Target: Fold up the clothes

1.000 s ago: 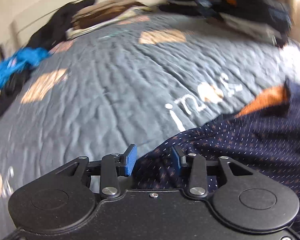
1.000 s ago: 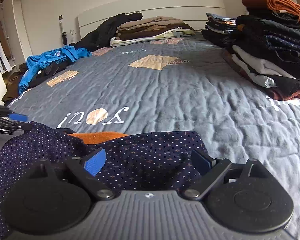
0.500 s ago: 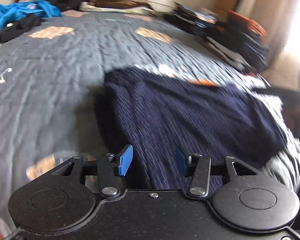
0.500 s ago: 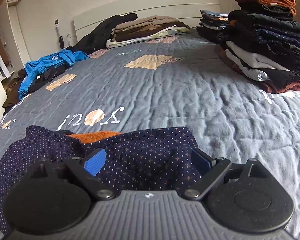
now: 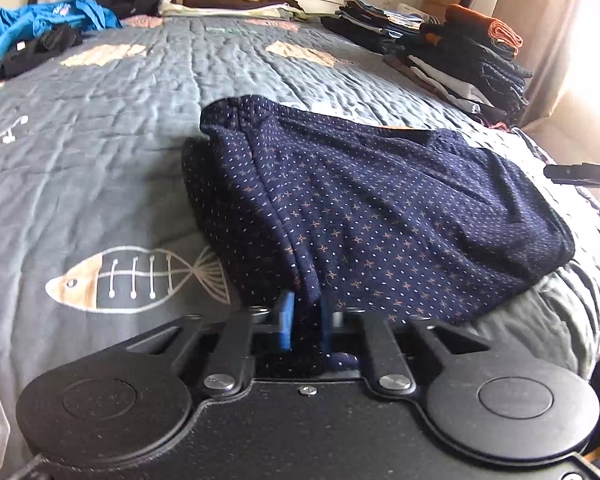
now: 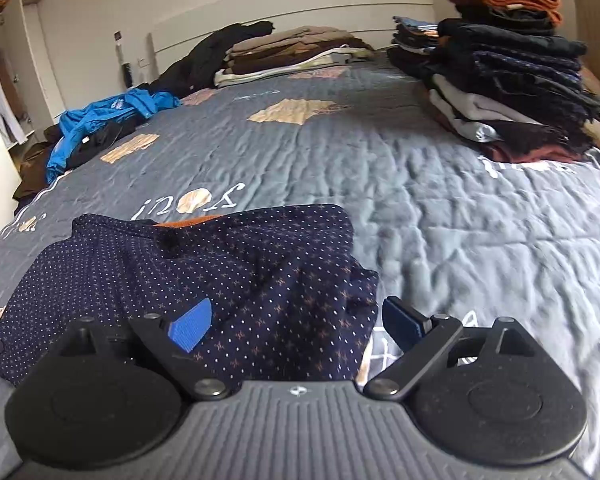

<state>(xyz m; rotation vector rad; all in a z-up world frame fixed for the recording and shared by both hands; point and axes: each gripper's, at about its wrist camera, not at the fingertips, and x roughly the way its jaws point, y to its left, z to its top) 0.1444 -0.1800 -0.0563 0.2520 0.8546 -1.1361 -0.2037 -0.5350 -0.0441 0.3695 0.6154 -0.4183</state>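
Observation:
A navy dotted garment (image 5: 380, 208) lies folded over on the grey bedspread (image 5: 120, 152), and an orange lining (image 6: 184, 222) peeks out at its far edge. My left gripper (image 5: 305, 312) is at its near edge, jaws closing, with the blue pads pressing a raised fold of the fabric. In the right wrist view the garment (image 6: 240, 272) lies under my right gripper (image 6: 296, 312), which hovers open; its left pad is over the cloth and its right pad is past the garment's right edge. The right gripper's tip (image 5: 580, 172) shows at the left view's right edge.
A tall stack of folded dark clothes with an orange item on top (image 6: 508, 80) stands at the bed's right side. Folded brown and beige clothes (image 6: 292, 52) lie by the headboard. A blue jacket and dark clothes (image 6: 100, 120) are heaped at the left.
My left gripper swung round to the garment's near edge and its jaws closed on a fold. My right gripper shifted right, so its right pad now clears the garment's edge.

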